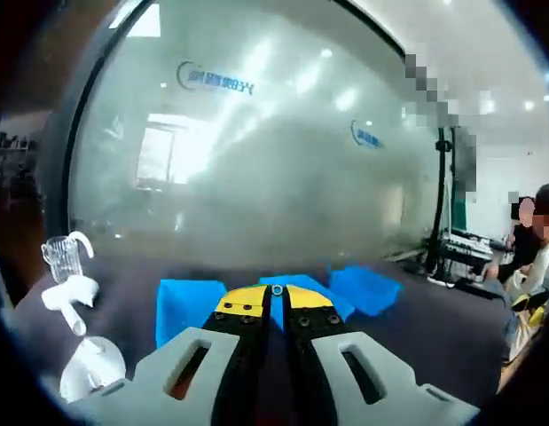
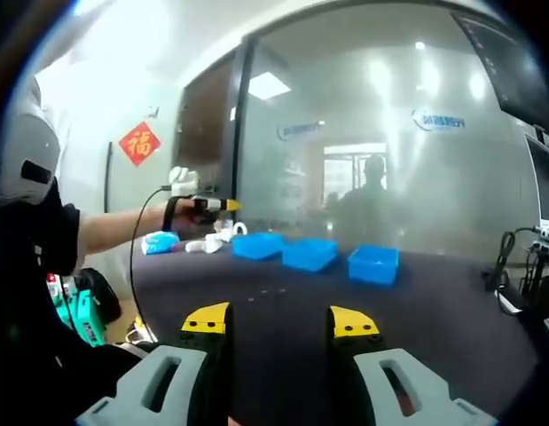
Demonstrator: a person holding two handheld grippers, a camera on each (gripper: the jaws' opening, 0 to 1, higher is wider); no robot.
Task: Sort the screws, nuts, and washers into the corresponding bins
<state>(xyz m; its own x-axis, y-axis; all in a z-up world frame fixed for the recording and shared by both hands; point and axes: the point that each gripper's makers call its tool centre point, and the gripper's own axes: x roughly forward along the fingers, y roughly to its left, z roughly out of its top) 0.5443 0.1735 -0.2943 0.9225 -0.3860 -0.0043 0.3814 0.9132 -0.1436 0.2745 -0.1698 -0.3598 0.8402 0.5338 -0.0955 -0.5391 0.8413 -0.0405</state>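
Observation:
Three blue bins stand in a row on the dark table: left bin [image 2: 258, 245], middle bin [image 2: 309, 254], right bin [image 2: 373, 264]. They also appear beyond my left jaws as the left bin [image 1: 190, 306], middle bin [image 1: 301, 284] and right bin [image 1: 367, 288]. My left gripper [image 1: 277, 295] has its yellow tips pressed together on a small pale ring [image 1: 277, 289], a washer or nut. A hand holds that left gripper [image 2: 223, 206] in the air above the left end of the row. My right gripper [image 2: 281, 319] stands open over the table with nothing between its jaws. A few tiny specks [image 2: 265, 288] lie on the table before the bins.
White and clear plastic pieces [image 1: 72, 297] lie at the table's left end, beside a blue-and-white packet [image 2: 159, 241]. A frosted glass wall [image 2: 389, 160] rises behind the table. People sit at the far right [image 1: 531, 248]. Cables [image 2: 509, 257] hang by the right edge.

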